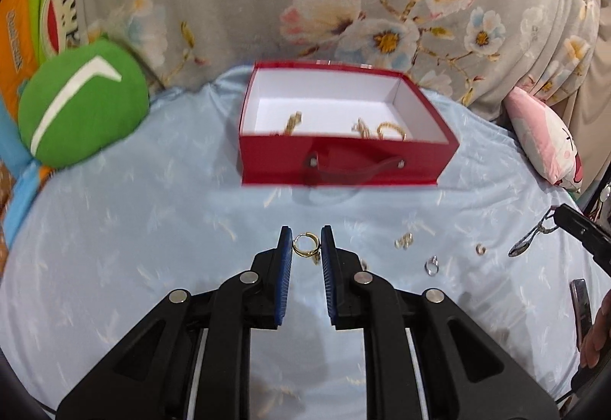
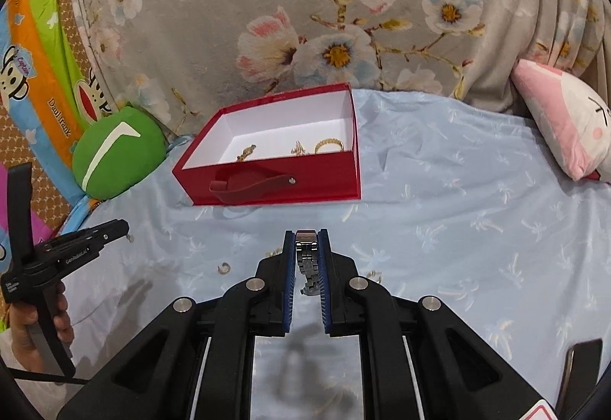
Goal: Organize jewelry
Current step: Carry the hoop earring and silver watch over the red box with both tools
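A red box (image 1: 343, 160) with a white inside stands open on the light blue bedspread and holds several gold pieces (image 1: 389, 130); it also shows in the right wrist view (image 2: 290, 179). My left gripper (image 1: 306, 248) is shut on a gold hoop earring (image 1: 305, 248), held above the spread in front of the box. My right gripper (image 2: 306, 248) is shut on a silver metal watch (image 2: 307, 259), whose band hangs down between the pads. In the left wrist view the right gripper (image 1: 576, 225) shows at the right edge with the watch (image 1: 529, 240) dangling.
Loose small rings and earrings lie on the spread (image 1: 403, 240), (image 1: 431, 265), (image 1: 481, 249), (image 2: 223, 268). A green round cushion (image 1: 84, 103) sits left of the box, a pink pillow (image 1: 546, 137) at the right. A floral quilt (image 1: 305, 0) rises behind the box.
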Demonstrator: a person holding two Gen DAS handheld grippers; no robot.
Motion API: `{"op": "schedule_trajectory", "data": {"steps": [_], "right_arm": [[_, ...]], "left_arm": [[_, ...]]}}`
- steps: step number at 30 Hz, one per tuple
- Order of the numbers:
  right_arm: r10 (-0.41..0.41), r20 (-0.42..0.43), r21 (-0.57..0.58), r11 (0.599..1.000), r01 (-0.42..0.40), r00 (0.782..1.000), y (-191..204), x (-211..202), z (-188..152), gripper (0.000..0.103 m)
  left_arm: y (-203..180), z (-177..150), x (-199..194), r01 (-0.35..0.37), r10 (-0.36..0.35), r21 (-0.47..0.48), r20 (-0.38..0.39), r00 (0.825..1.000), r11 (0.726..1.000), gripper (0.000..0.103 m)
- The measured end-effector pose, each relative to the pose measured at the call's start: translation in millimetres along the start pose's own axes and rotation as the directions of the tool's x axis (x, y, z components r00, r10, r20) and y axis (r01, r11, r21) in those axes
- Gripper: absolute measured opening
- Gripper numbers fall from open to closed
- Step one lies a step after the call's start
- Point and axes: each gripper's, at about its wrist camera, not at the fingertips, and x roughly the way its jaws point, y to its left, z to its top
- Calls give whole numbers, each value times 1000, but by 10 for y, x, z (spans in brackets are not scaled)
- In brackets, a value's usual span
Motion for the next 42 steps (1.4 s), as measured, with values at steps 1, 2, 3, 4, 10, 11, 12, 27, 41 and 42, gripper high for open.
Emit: {"op": "schedule_trajectory", "data": {"steps": [1, 2, 3, 4, 10, 11, 12, 27, 41, 42], "right_arm": [[-4, 17, -19, 1000, 4, 1000, 28, 10, 96, 10], [-7, 34, -35, 999, 8, 999, 56, 28, 191, 10], [-8, 52, -50, 999, 10, 999, 80, 59, 303, 10], [-8, 64, -61, 998, 12, 998, 104, 87, 390, 10], [1, 111, -85, 996, 9, 994, 161, 505, 1061, 10], [5, 111, -86, 996, 5, 994, 171, 594, 1163, 10], [8, 112, -84, 996, 1, 994, 172, 700, 1275, 10], [-26, 34, -86, 996, 29, 999, 324, 2194, 2062, 10], [-61, -176, -70, 996, 50, 983, 369, 3433, 2014, 10], [-62, -183, -72, 996, 50, 981, 363, 3475, 2003, 10]], "left_arm": [[-7, 88, -6, -3, 3, 9, 11, 1000, 1000, 15], [-20, 191, -7, -6, 5, 20, 25, 1000, 1000, 15], [-30, 303, -5, -10, 9, 31, 43, 999, 999, 15], [-35, 416, 3, -18, 16, 37, 62, 998, 999, 15], [-88, 1146, 192, -21, 13, 55, 144, 989, 998, 15], [-89, 1256, 246, -18, 9, 56, 152, 988, 998, 15], [-102, 1355, 307, -18, 8, 61, 155, 988, 998, 15], [-156, 2169, 1702, -72, 68, 112, 42, 997, 991, 15], [-119, 2160, 2880, -161, 174, 113, -108, 979, 980, 16], [-107, 2152, 2925, -162, 174, 106, -117, 978, 981, 16]]}}
